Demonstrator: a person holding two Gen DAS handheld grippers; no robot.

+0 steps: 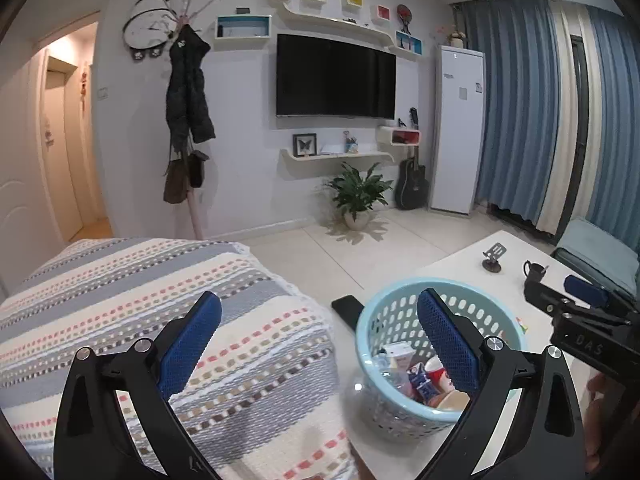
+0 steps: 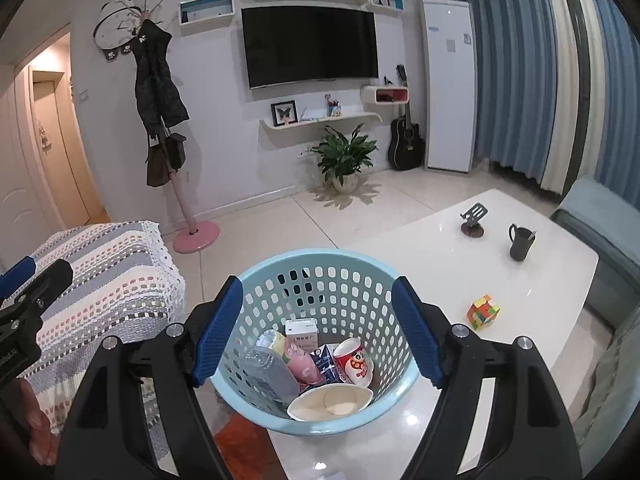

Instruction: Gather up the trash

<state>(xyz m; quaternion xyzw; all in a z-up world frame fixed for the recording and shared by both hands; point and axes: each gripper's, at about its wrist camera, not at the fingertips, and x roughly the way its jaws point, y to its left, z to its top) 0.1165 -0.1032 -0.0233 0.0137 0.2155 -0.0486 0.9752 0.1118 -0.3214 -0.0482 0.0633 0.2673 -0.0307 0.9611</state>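
A light blue perforated basket (image 2: 320, 264) stands on the white table's near left corner; it also shows in the left wrist view (image 1: 384, 304). In it lie a clear plastic bottle (image 2: 268, 372), a pink wrapper (image 2: 300, 360), a white carton (image 2: 302, 334), a blue carton (image 2: 326, 362), a red cup (image 2: 354, 362) and a crushed paper cup (image 2: 328, 402). My right gripper (image 2: 318, 332) is open and empty, above the basket's near side. My left gripper (image 1: 320, 344) is open and empty, over the striped cover beside the basket.
The white table (image 2: 500, 272) carries a colour cube (image 2: 483, 312), a dark mug (image 2: 520, 242) and a phone stand (image 2: 474, 220). A black phone (image 1: 349, 309) lies at its left edge. A striped covered seat (image 1: 160, 300) stands left, a teal sofa (image 2: 604, 220) right.
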